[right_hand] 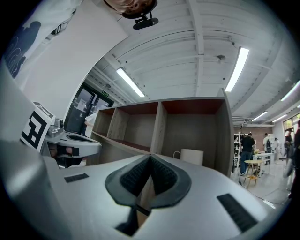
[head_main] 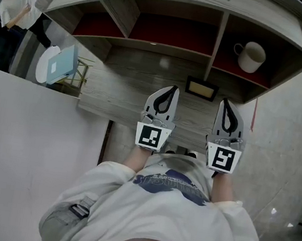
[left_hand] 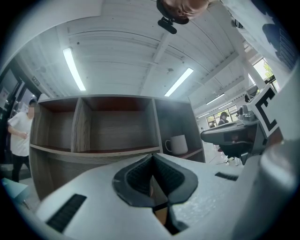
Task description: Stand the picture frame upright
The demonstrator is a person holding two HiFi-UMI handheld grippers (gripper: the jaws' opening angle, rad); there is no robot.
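In the head view, the picture frame (head_main: 201, 89), dark with a pale inside, lies flat on the wooden desk (head_main: 128, 85) under the shelf unit (head_main: 172, 13). My left gripper (head_main: 171, 89) is shut and empty, with its tips just left of the frame. My right gripper (head_main: 224, 102) is also shut and empty, just right of the frame and slightly nearer to me. Neither touches it. In the left gripper view the left gripper (left_hand: 151, 158) points level at the shelves. The right gripper (right_hand: 150, 157) does the same in its own view. Both pairs of jaws hide the frame there.
A white mug (head_main: 250, 56) stands in the shelf's right lower compartment, also visible as the mug (left_hand: 177, 144) and the mug (right_hand: 191, 156). A white partition (head_main: 23, 148) is at my left. A person (head_main: 14, 4) stands far left. More people (right_hand: 247, 146) stand far right.
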